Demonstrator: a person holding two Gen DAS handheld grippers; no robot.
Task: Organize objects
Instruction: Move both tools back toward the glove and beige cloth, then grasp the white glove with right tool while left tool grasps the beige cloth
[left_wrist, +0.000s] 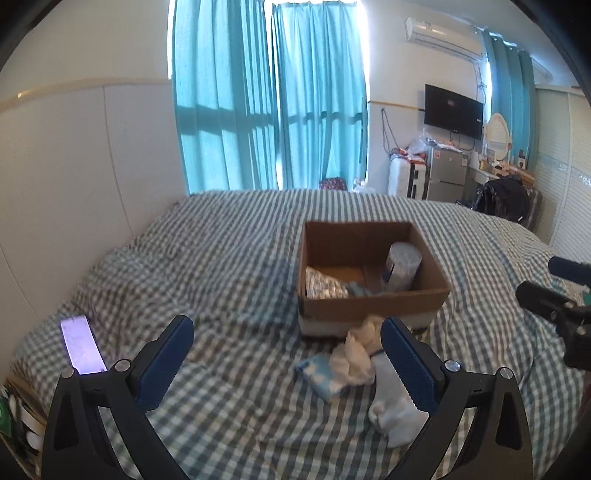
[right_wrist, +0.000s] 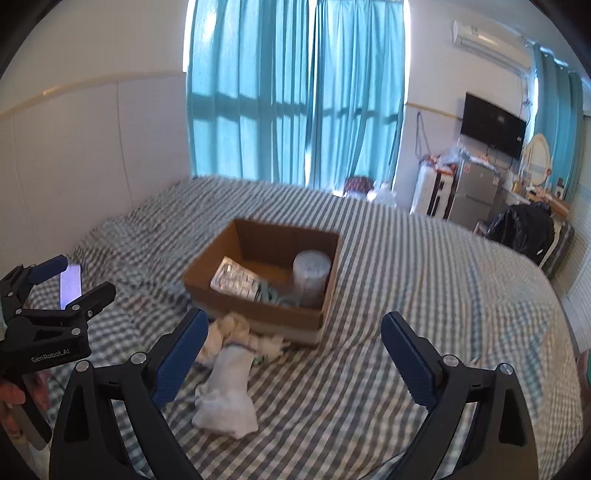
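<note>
Both wrist views look forward, low over the checked bed, toward the curtains; the left sits left of the right, perhaps slightly nearer, and both share the cardboard box

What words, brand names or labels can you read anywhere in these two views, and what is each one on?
"GenRobot.AI": white lettering on the black body of the left gripper, seen in the right wrist view.
Lit phone screen: too washed out to read.
Foil packet and blue tissue pack: print too blurred to read.
Nothing else is legible.
</note>
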